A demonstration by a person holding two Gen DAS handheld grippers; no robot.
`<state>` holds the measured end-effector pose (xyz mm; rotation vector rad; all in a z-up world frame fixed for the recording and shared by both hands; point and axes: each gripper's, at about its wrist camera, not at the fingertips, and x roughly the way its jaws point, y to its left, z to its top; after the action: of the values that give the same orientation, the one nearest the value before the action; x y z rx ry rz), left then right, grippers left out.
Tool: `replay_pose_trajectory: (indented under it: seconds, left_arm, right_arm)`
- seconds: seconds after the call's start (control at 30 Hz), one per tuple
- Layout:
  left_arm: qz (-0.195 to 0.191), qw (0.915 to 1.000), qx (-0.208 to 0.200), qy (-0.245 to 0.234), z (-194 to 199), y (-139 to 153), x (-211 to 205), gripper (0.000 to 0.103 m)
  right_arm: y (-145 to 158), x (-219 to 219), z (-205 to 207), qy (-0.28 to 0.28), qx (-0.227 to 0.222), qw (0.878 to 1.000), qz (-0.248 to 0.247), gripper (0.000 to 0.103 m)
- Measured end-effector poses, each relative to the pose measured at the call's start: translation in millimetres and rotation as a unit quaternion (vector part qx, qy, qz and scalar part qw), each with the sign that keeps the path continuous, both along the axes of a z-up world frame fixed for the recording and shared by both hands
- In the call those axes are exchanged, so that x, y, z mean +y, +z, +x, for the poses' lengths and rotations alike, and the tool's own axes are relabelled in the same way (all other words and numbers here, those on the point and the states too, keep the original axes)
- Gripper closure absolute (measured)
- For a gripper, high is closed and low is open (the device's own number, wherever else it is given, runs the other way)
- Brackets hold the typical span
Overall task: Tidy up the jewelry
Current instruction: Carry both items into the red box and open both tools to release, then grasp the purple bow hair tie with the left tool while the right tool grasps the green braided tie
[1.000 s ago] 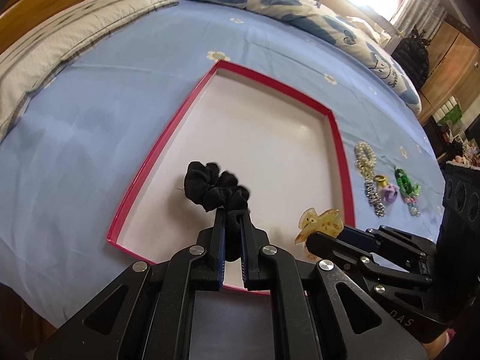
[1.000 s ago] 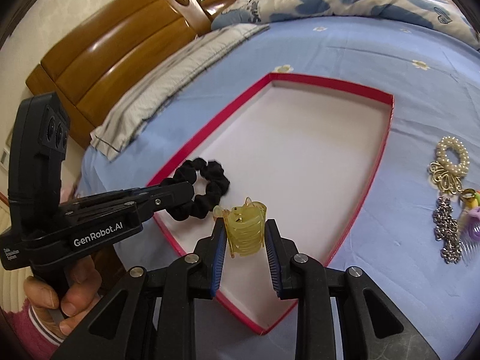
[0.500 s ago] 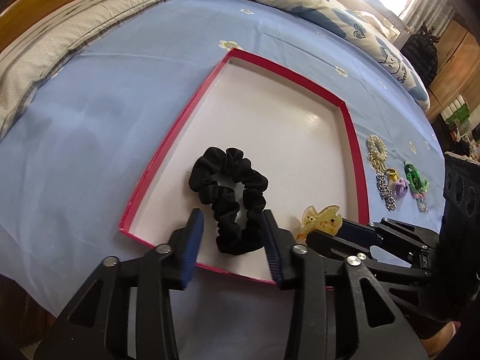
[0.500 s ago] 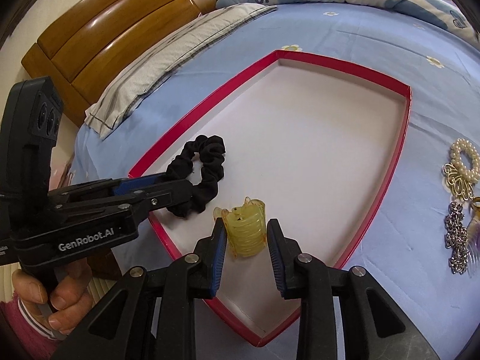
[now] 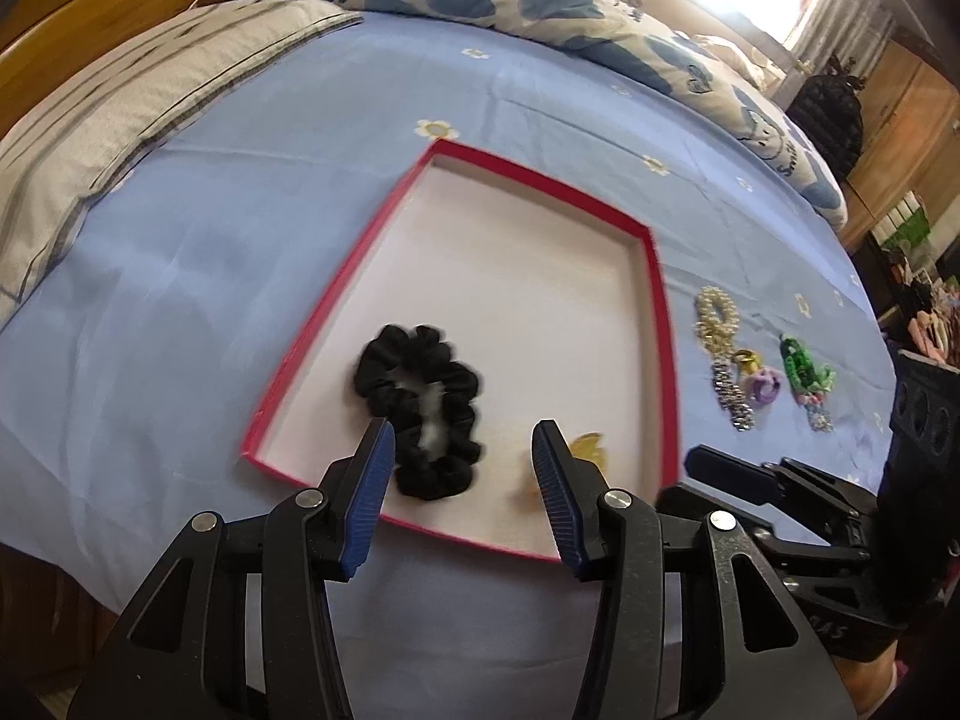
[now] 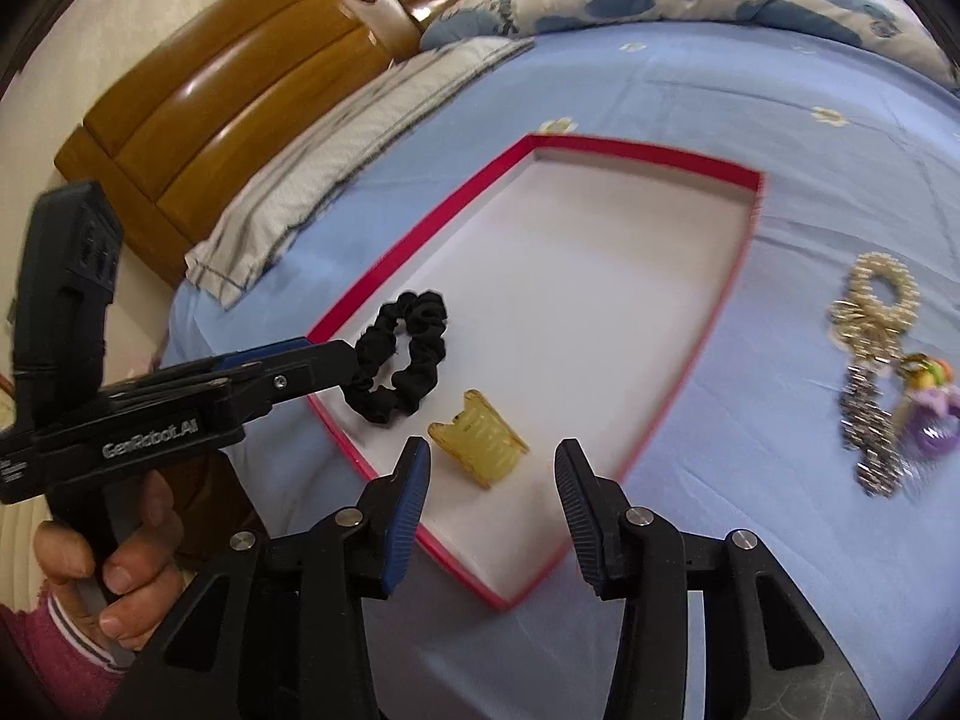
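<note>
A black scrunchie (image 5: 420, 402) lies flat in the near left corner of the red-rimmed white tray (image 5: 660, 330). My left gripper (image 5: 463, 462) hovers just above its near end, jaws opening, pads clear of it. A yellow claw clip (image 6: 480, 447) lies on its side in the tray (image 6: 690, 162) beside the scrunchie (image 6: 402, 360). My right gripper (image 6: 492, 468) stands over the clip, jaws opening, not touching it. In the left wrist view the clip (image 5: 585, 450) peeks out behind the right finger. Each view shows the other gripper (image 6: 345, 363) (image 5: 696, 456) from the side.
On the blue bedsheet right of the tray lie a pearl hair tie (image 6: 882, 294), a silver chain (image 6: 870, 420), a purple clip (image 6: 930, 420) and a green piece (image 5: 804, 366). A pillow (image 6: 336, 180), a wooden headboard (image 6: 240, 90) and a quilt (image 5: 540, 6) lie beyond.
The left jaws opened and let go of the scrunchie, which now lies flat in the tray. The right jaws released the yellow clip, which tipped onto its side. Both grippers pulled back slightly.
</note>
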<state>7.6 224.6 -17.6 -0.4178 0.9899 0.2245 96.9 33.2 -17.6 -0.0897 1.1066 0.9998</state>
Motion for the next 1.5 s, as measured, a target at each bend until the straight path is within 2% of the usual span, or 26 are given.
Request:
replay_pose_trajectory:
  seconds: [0.07,0.37,0.87,1.2,1.5]
  left_arm:
    - [0.003,1.0,-0.003,-0.008,4.7,3.1,-8.1,0.052]
    - [0.003,0.9979,-0.008,-0.065,35.9,12.1,-56.5,0.052]
    - [0.003,0.9884,-0.008,-0.152,83.1,15.9,-134.5,0.052]
    - [0.006,0.9762,0.007,-0.217,123.7,-1.8,-187.9,0.052]
    - [0.002,0.9673,0.022,-0.253,164.4,-23.5,-214.7,0.052]
  right_arm:
    - [6.3,-17.5,2.4,-0.019,-0.003,1.0,0.007,0.055]
    - [12.5,-97.4,23.2,-0.114,-0.008,0.993,0.009,0.054]
    - [13.1,-202.6,67.5,-0.24,-0.019,0.971,0.003,0.053]
    - [7.0,-238.4,102.1,-0.288,-0.033,0.957,-0.011,0.053]
    - [-5.9,-236.8,145.9,-0.299,-0.041,0.953,-0.024,0.056]
